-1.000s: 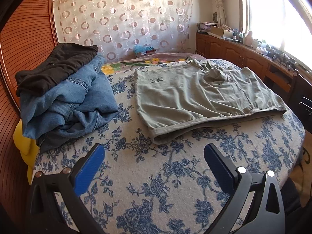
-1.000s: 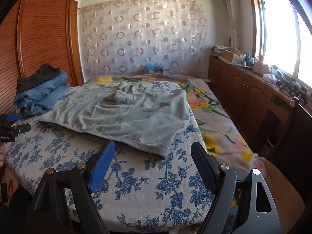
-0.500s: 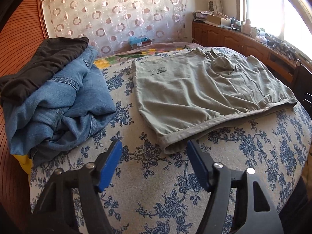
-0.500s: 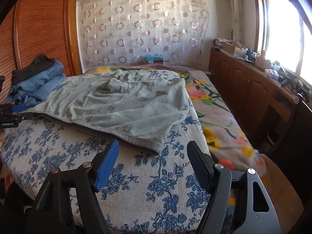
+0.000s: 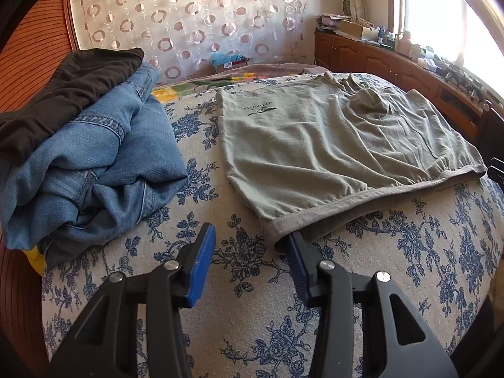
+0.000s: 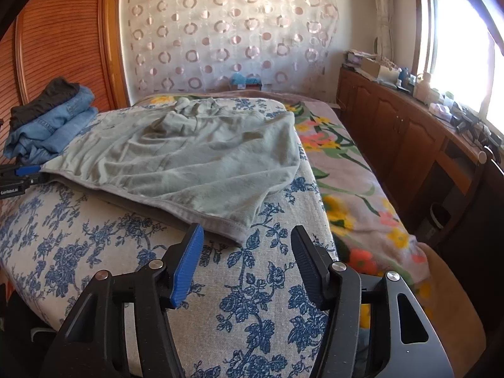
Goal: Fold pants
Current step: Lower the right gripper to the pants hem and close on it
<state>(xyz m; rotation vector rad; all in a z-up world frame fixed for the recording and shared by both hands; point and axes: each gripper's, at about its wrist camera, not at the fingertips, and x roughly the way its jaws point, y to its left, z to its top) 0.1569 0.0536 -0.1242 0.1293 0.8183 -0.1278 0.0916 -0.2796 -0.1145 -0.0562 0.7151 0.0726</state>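
- A pair of grey-green pants (image 5: 330,148) lies spread flat on a bed covered by a cream cloth with a blue flower print (image 5: 409,267). Its waistband edge runs along the near side, and the fabric bunches into a crumpled ridge toward the far end.
- In the left wrist view, the left gripper (image 5: 249,245) sits low over the floral cloth at the near left corner of the pants. Its jaws are closing. The right finger's tip sits just under the corner of the waistband hem, while the blue-padded left finger stands apart on bare cloth. The pads are not pressing the fabric.
- In the right wrist view, the right gripper (image 6: 247,241) hovers at the near right corner of the pants. Its jaws are closing as well. The corner of the hem lies just beyond and between the fingertips, not clamped.
- The left gripper also shows at the far left edge of the right wrist view, against the other end of the waistband.
- To the left of the pants, a folded stack of blue jeans (image 5: 94,170) rests on the bed with a dark garment (image 5: 66,94) on top.
- Beyond the bed hangs a sheer curtain with ring patterns (image 6: 226,31). A wooden cabinet (image 6: 403,132) runs along the right wall under a bright window.
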